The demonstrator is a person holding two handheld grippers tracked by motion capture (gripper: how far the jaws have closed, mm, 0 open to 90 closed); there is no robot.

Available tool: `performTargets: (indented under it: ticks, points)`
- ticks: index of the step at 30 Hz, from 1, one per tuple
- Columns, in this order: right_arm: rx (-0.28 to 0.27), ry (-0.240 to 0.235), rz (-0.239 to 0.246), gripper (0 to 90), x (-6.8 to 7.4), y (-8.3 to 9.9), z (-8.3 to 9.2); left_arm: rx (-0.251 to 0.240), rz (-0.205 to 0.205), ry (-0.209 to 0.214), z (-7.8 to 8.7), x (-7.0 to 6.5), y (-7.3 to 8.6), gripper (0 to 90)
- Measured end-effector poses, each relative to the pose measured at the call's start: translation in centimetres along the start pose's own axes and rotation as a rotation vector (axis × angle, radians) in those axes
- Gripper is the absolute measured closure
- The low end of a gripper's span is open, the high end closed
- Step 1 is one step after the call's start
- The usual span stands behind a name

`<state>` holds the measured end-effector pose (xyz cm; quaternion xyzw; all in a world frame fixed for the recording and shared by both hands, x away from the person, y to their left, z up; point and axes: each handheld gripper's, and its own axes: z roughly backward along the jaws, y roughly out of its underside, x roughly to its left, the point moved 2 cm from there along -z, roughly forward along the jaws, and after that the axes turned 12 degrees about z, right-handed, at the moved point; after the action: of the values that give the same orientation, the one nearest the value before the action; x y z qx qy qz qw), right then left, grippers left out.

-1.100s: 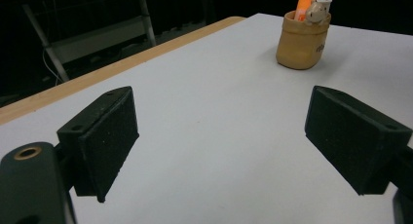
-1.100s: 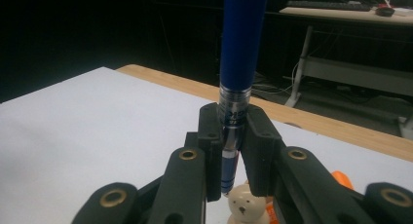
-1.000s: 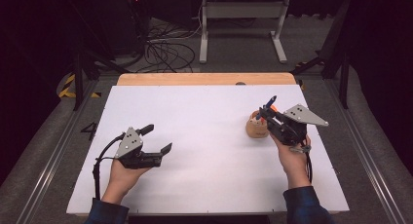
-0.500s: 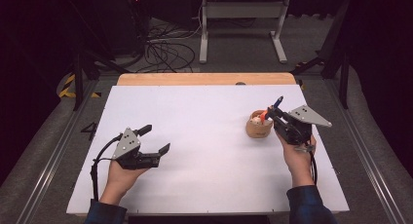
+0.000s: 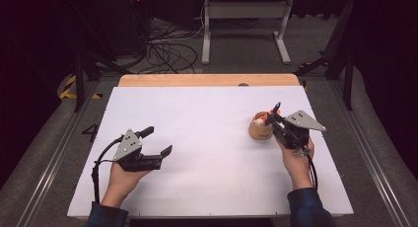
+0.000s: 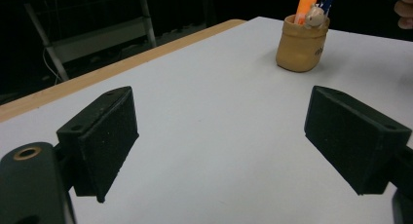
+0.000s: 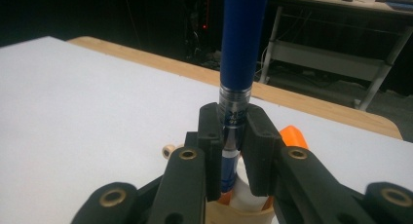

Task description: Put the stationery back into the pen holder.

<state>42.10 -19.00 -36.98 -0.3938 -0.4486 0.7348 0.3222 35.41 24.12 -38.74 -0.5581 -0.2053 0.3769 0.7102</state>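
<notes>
A tan cup-shaped holder (image 5: 260, 131) stands on the right half of the white table (image 5: 207, 138). It has an orange item (image 5: 266, 118) and a small pale figure in it. My right gripper (image 5: 272, 113) hangs just over the holder, shut on a blue pen (image 7: 241, 44) that stands upright. The pen's lower end dips into the holder's mouth (image 7: 238, 213) beside the orange item (image 7: 292, 136). My left gripper (image 5: 157, 140) rests low at the table's left, jaws open with nothing between them. In the left gripper view the holder (image 6: 300, 45) sits far ahead of the open left gripper (image 6: 221, 136).
A wooden strip (image 5: 207, 80) runs along the table's far edge. Behind it on the floor lie cables (image 5: 167, 52) and a metal stand (image 5: 244, 19). Bare white surface spreads between the two hands.
My right gripper has sunk a little with the blue pen, bringing it down at the holder. The left gripper and the holder have stayed put.
</notes>
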Motion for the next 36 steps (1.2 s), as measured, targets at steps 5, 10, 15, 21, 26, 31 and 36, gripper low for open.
performTargets:
  ticks: [5,10,15,21,26,31,36]
  points:
    - [0.019,0.014,0.018,79.9,0.0,0.4,-0.4,0.001,-0.002,0.002,0.0,0.0,0.0,12.9]
    - [0.006,0.021,0.023,79.8,-0.1,0.6,-0.4,0.000,0.002,0.006,-0.1,-0.1,0.0,12.9]
    - [0.007,0.010,0.019,79.8,-0.1,0.9,-0.7,-0.001,0.003,0.007,-0.1,-0.1,0.0,12.9]
    - [0.027,0.003,0.015,79.8,0.0,1.3,-1.2,-0.001,0.002,0.007,-0.1,0.0,0.0,12.9]
    - [0.037,-0.006,0.011,79.6,0.0,1.7,-1.6,-0.005,0.001,0.006,0.0,0.0,0.0,12.9]
    - [0.040,-0.017,0.007,79.4,0.0,1.8,-1.8,0.001,0.002,0.007,-0.1,-0.1,0.0,12.9]
    - [0.047,-0.024,0.002,78.9,0.0,1.9,-1.9,-0.001,0.003,0.007,-0.1,-0.1,0.0,13.0]
